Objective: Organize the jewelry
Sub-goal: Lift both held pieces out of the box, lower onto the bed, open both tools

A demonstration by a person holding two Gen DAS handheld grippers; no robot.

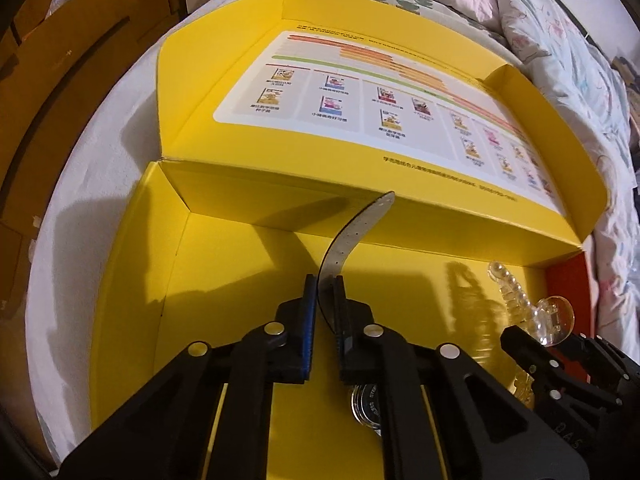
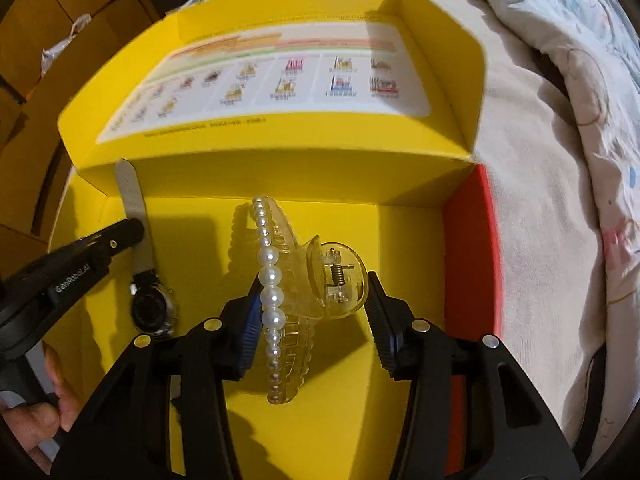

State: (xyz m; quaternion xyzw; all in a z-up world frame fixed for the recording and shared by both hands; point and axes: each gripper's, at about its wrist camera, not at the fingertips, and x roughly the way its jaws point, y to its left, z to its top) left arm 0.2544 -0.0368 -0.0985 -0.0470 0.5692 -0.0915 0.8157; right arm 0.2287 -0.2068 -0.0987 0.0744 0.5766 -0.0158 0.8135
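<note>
in the left wrist view our left gripper (image 1: pixel 324 280) had its pads pinched tight on the grey watch strap (image 1: pixel 352 236), which curved up and away toward the folded wall of the yellow box (image 1: pixel 132 280); the watch case (image 1: pixel 366 404) showed only as a silver rim low between the fingers. the right wrist view gave us what that one hid: the whole watch (image 2: pixel 154 306) with its dark dial lying on the box floor at the left, the strap running up beside the left gripper's black finger (image 2: pixel 120 236), and a hand (image 2: pixel 40 416) on that tool at the lower left edge. our right gripper (image 2: pixel 312 304) stood half open around the clear hair claw clip (image 2: pixel 336 276) with its row of pearls (image 2: pixel 270 276); the left pad looked to touch the pearls, while we could not tell whether the right pad met the clip. from the left view the clip (image 1: pixel 556 316) was only a glassy shape at the far right. beyond lay the printed lid (image 2: pixel 280 80), a red box side (image 2: pixel 468 260) and the bedding (image 2: pixel 560 160).
</note>
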